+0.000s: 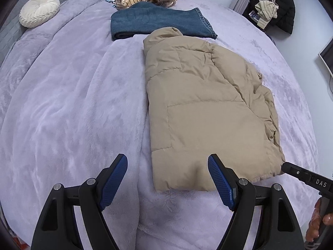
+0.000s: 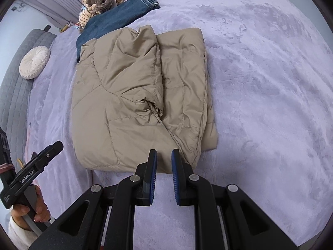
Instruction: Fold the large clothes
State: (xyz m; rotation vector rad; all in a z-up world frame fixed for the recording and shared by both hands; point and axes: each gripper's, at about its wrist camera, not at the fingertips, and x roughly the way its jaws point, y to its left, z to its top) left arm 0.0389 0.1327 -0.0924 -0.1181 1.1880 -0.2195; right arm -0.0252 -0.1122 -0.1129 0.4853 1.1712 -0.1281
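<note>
A tan puffer jacket, lying folded lengthwise on the lilac bed, is being approached — left hand-held gripper spread, right hand-held gripper nearly pressed together, pinching nothing — with both hem corners best being gripped evenly.

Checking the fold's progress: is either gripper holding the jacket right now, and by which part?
Neither. The left gripper stands open and the right gripper has a narrow empty gap, both just short of the tan jacket's near hem.
</note>
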